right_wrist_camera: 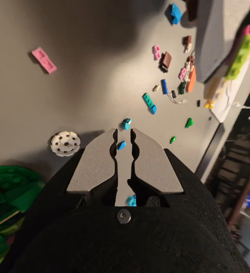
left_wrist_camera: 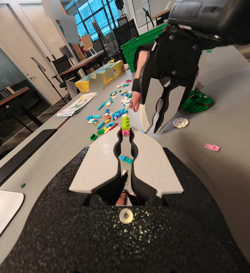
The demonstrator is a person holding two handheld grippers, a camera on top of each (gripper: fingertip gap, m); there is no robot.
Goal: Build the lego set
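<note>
My left gripper (left_wrist_camera: pixel 125 131) is shut on a small stack (left_wrist_camera: pixel 125 124): lime green bricks with a pink brick at the near end and a white one at the far end. It also shows at the top right of the right wrist view (right_wrist_camera: pixel 241 57). My right gripper (right_wrist_camera: pixel 124 130) points down at the grey table (right_wrist_camera: pixel 84 88), jaws a little apart and empty. A light blue piece (right_wrist_camera: pixel 127 123) lies just ahead of its tips, and a blue slope (right_wrist_camera: pixel 121 145) lies on the table between its fingers. The right gripper also shows in the left wrist view (left_wrist_camera: pixel 151 130).
Loose bricks (left_wrist_camera: pixel 111 115) are scattered mid-table, with a booklet (left_wrist_camera: pixel 78 104), a yellow box (left_wrist_camera: pixel 100 76) and green bins (left_wrist_camera: pixel 143 48) behind. A green build (left_wrist_camera: pixel 198 102), white round piece (right_wrist_camera: pixel 65 143), pink plate (right_wrist_camera: pixel 44 62) and teal plate (right_wrist_camera: pixel 148 102) lie nearby. A hand (left_wrist_camera: pixel 134 102) rests among the bricks.
</note>
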